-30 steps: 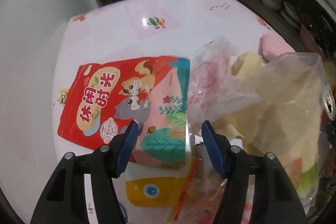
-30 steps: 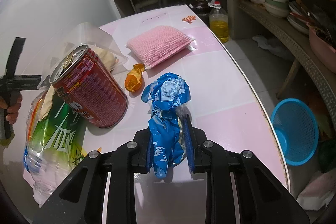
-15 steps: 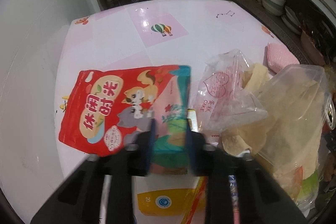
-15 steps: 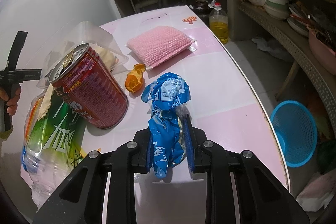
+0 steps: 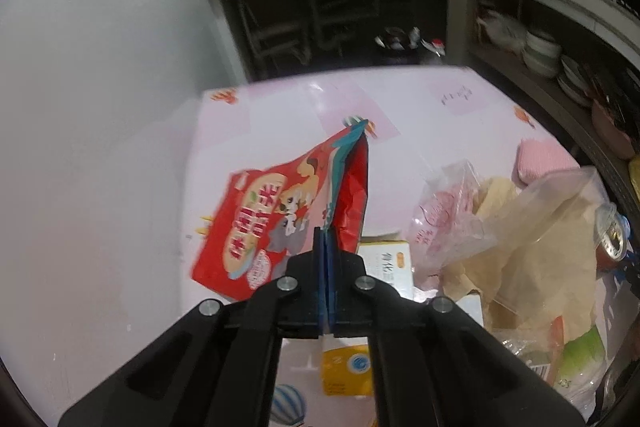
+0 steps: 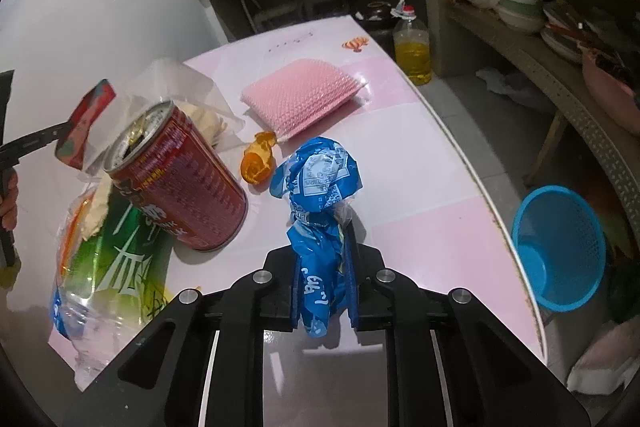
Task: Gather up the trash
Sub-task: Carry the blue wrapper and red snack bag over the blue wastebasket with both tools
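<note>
Left gripper (image 5: 326, 251) is clamped on the red snack bag (image 5: 280, 223), lifted above the pink table (image 5: 420, 115); right gripper (image 6: 322, 267) is closing on the crumpled blue wrapper (image 6: 316, 187), near the red can (image 6: 176, 179).

Each black hand-held gripper (image 5: 326, 259) has blue pads and 4 silver screws.

A red snack bag (image 5: 256, 227) printed with cartoon cats and pale lettering, teal at its edge; a crumpled blue wrapper (image 6: 318, 187) with white print; a dark red can (image 6: 180, 183) with fine white text; a pink dimpled sponge (image 6: 304, 95); an orange peel (image 6: 256, 163); a bright blue basket (image 6: 560, 247); a pale pink counter (image 6: 420, 155) in lighter and darker squares.
</note>
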Tool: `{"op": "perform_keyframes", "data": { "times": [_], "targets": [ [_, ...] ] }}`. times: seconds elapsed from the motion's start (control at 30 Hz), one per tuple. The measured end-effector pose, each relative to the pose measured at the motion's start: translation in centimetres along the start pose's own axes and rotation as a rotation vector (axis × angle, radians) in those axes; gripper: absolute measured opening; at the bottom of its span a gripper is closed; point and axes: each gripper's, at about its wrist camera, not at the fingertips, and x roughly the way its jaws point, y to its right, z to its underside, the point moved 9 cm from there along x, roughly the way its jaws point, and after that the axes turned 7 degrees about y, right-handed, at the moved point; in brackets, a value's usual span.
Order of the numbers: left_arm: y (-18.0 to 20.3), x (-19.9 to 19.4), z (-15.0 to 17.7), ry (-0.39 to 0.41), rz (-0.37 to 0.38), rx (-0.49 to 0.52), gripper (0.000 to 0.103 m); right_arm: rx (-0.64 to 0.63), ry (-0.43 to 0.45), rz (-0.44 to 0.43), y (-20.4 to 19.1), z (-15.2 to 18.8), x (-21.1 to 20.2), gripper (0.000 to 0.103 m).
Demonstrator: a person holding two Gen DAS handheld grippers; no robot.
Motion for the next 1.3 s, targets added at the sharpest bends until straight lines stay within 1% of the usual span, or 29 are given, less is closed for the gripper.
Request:
{"op": "perform_keyframes", "data": {
  "times": [0.13,0.37,0.47,0.57,0.6,0.7,0.77,0.9,1.0,1.1,1.2,1.3],
  "targets": [
    [-1.3,-2.8,-0.8,0.076,-0.053,-0.013,0.000,0.009,0.022,0.008,0.3,-0.4,-1.2,0.015],
    [-3.1,-7.6,-2.1,0.197,-0.116,-0.053,0.000,0.022,0.075,0.029,0.6,-1.2,-3.9,0.015],
    [-3.5,-9.9,-2.9,0.255,-0.125,-0.070,0.000,0.021,0.096,0.036,0.7,-1.5,-5.0,0.015],
    [-3.3,-12.3,-3.8,0.319,-0.126,-0.067,0.000,0.020,0.124,0.045,0.6,-1.7,-6.1,0.015],
    [-2.9,-13.3,-4.3,0.348,-0.121,-0.063,0.000,0.021,0.130,0.046,0.6,-1.7,-6.4,0.015],
    [-2.0,-15.5,-5.1,0.402,-0.112,-0.050,0.000,0.021,0.150,0.054,0.7,-1.7,-7.4,0.015],
    [-1.0,-16.9,-5.7,0.439,-0.092,-0.043,0.000,0.022,0.160,0.058,0.7,-1.6,-8.0,0.015],
    [1.7,-19.0,-7.0,0.505,-0.019,-0.044,0.000,0.029,0.184,0.072,1.0,-1.4,-9.5,0.015],
    [5.2,-20.5,-8.1,0.546,0.074,-0.036,0.000,0.043,0.202,0.088,1.7,-1.4,-10.6,0.015],
    [8.5,-21.2,-9.3,0.563,0.149,-0.017,0.000,0.065,0.220,0.106,2.7,-1.2,-11.7,0.015],
    [12.5,-21.7,-10.3,0.576,0.233,0.001,0.000,0.099,0.241,0.128,4.4,-0.9,-12.9,0.015],
    [17.4,-22.0,-10.8,0.571,0.322,0.040,0.000,0.127,0.256,0.152,6.1,-0.6,-14.0,0.015]
  ]
}}
